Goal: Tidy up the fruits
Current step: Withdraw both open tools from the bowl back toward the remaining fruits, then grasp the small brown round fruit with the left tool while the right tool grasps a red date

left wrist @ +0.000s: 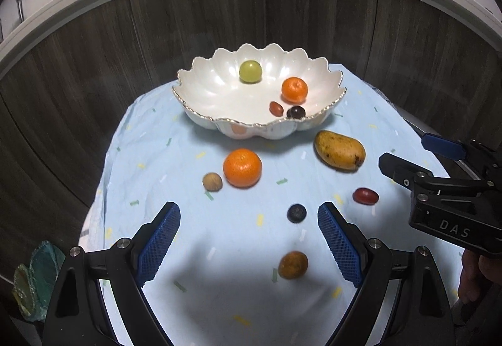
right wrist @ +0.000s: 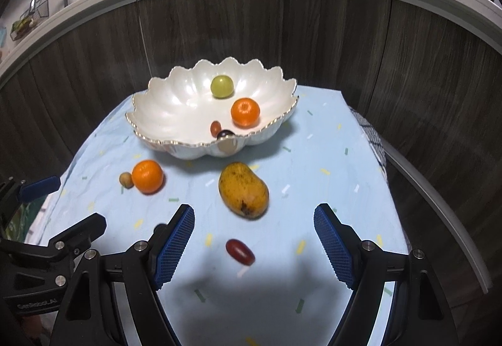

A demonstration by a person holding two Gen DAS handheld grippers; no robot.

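Fruit half sorted: four pieces sit in the scalloped white ceramic bowl [left wrist: 219,88], six lie on the pale blue cloth [left wrist: 175,157]. Left gripper [left wrist: 249,239] and right gripper [right wrist: 254,239] hang with jaws apart, empty. Likely next: right closes on the oblong dark-red grape [right wrist: 240,252].

Bowl [left wrist: 219,123] behind, mango [left wrist: 339,151] right, tangerine [left wrist: 242,167] left, walnut [left wrist: 212,181] beside it
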